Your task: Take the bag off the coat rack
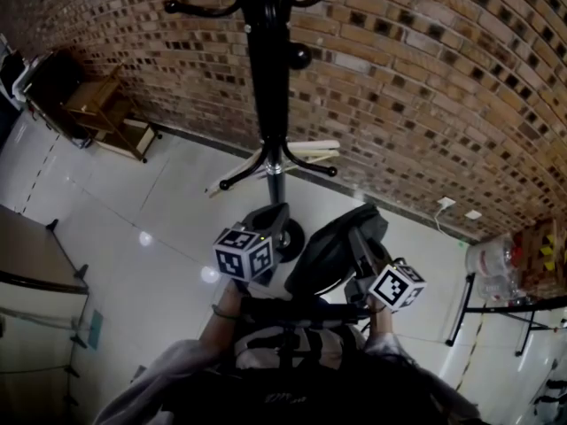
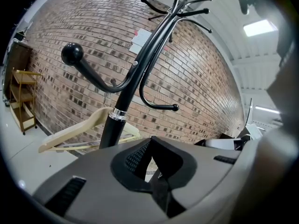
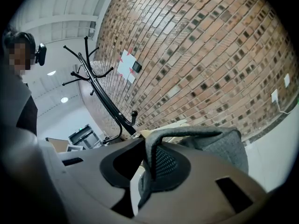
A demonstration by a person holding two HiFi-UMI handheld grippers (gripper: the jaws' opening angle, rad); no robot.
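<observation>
Bag (image 3: 219,146) grey, strap pinched in right gripper (image 3: 150,167) fingers, beside coat rack (image 1: 268,78), left gripper (image 2: 152,167) fingers closed, empty

Looking like lab or studio space: brick wall (image 1: 425,78) running behind, glossy white floor (image 1: 133,206) reflecting light, wooden shelf (image 1: 102,109) standing aside.

You're facing a glossy black coat rack (image 1: 268,78) at upper centre, a mottled red-brown brick wall (image 1: 425,87) filling the top, a shiny white floor (image 1: 133,211) spreading at left, and a grey woven bag (image 3: 219,146) showing at lower right.
</observation>
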